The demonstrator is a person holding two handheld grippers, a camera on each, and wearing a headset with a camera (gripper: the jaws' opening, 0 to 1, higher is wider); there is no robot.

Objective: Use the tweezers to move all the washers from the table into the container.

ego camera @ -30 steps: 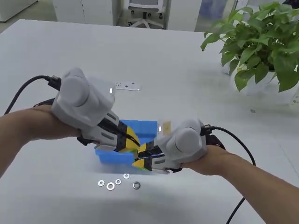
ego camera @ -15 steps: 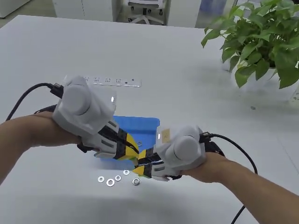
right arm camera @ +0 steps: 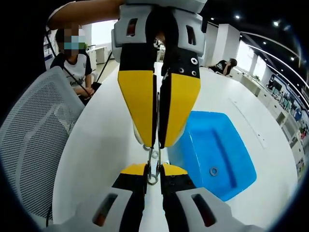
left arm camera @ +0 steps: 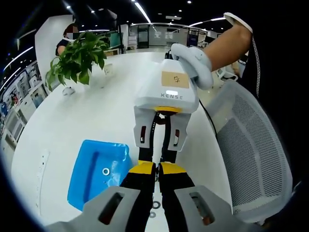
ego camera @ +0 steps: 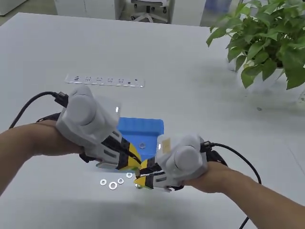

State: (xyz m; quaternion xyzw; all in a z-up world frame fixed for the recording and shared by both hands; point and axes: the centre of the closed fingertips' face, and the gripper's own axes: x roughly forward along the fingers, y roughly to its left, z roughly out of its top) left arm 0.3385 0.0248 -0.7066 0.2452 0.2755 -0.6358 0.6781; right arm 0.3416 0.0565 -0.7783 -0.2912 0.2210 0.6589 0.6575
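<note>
A blue container (ego camera: 147, 130) sits on the white table with one washer (ego camera: 142, 146) inside it; the container (left arm camera: 91, 176) and its washer (left arm camera: 105, 171) also show in the left gripper view. Several washers (ego camera: 113, 185) lie on the table in front of it. My left gripper (ego camera: 132, 162) and right gripper (ego camera: 141, 179) meet tip to tip just above these, both shut on thin metal tweezers (right arm camera: 154, 157). A washer (right arm camera: 152, 180) shows at the tweezers' lower end; whether it is pinched I cannot tell.
A white power strip (ego camera: 105, 81) lies behind the container. A potted green plant (ego camera: 267, 38) stands at the back right. Cables trail from both grippers. A mesh office chair (left arm camera: 251, 145) stands beside the table's near edge.
Both grippers have come forward together off the blue container toward the loose washers. The container's inside, with one washer in it, is now uncovered.
</note>
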